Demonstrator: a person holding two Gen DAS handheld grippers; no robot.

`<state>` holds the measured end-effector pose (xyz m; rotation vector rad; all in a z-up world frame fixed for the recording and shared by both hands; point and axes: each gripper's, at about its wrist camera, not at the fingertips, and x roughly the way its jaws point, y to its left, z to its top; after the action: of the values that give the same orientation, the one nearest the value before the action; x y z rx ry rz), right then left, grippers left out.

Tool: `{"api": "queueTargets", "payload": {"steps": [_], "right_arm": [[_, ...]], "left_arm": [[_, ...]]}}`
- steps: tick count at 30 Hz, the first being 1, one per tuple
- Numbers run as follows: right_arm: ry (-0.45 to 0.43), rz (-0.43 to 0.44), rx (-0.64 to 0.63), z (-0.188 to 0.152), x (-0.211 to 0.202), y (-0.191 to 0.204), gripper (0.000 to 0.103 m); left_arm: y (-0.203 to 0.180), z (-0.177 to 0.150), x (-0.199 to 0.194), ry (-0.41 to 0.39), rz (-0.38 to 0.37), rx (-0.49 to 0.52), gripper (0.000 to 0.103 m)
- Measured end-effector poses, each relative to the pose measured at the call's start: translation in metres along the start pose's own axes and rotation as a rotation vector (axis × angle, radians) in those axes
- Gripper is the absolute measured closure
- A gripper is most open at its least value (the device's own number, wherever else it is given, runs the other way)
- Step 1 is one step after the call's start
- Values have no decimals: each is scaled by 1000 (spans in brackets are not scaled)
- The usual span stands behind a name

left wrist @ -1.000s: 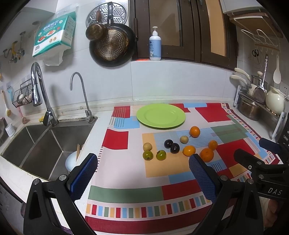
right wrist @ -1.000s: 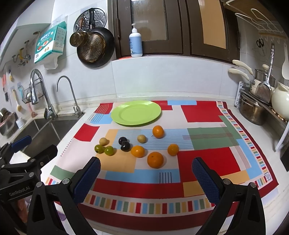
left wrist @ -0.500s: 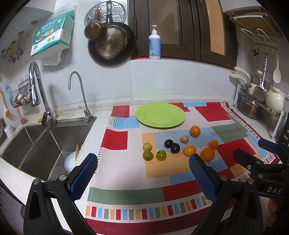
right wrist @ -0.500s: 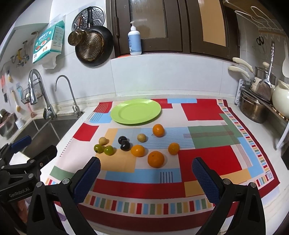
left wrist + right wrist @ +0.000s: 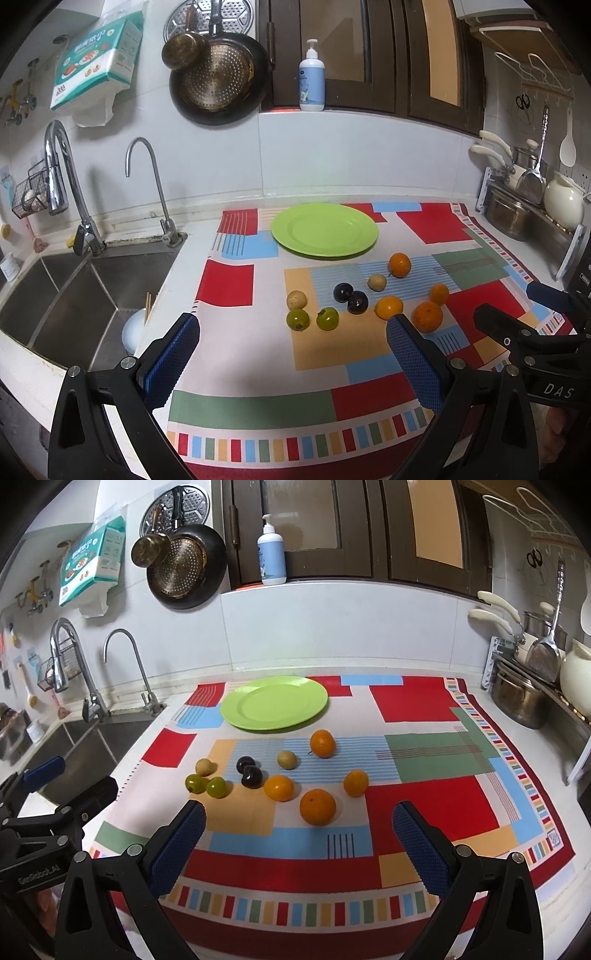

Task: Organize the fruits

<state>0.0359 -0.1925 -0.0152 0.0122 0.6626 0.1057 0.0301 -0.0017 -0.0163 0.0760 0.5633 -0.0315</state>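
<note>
The plate [image 5: 274, 703] sits at the back of the cloth [image 5: 424, 805], with the fruits [image 5: 280, 775] scattered on the cloth in front of it (none touching the plate). The sink [image 5: 85, 295] lies left of the cloth, the pot rack [image 5: 524, 686] to its right, the bottle [image 5: 271, 554] on the ledge behind.

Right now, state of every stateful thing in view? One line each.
left gripper: open, holding nothing
right gripper: open, holding nothing
green plate: bare, no fruit on it
oranges: four, loose on the cloth
dark plums: two, touching
green fruits: two, side by side
tan fruits: two, apart
taps: no water running
</note>
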Motion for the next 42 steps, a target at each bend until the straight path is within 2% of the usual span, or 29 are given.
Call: {"api": "queueTargets", "payload": {"steps": [2,5,13,22,33,42], "right_arm": [[13,-6,0,0,5,0,1],[41,-13,7,0,16,-3,1],[104,-23,26,-4,48,-5,1],[176,-41,56,-12,93,-9,14],[251,-40,100,-20,128,-15,30],[269,-42,97,-21,139,-20,40]], "left_arm": [[0,1,5,7,10,16,0],[1,1,13,15,16,18,6],[9,-5,43,68,26,-22,17],[14,-12,88,118,47,2,29],[8,-20,135,220,-31,-13,48],[2,-22,148,243,-48,-11,58]]}}
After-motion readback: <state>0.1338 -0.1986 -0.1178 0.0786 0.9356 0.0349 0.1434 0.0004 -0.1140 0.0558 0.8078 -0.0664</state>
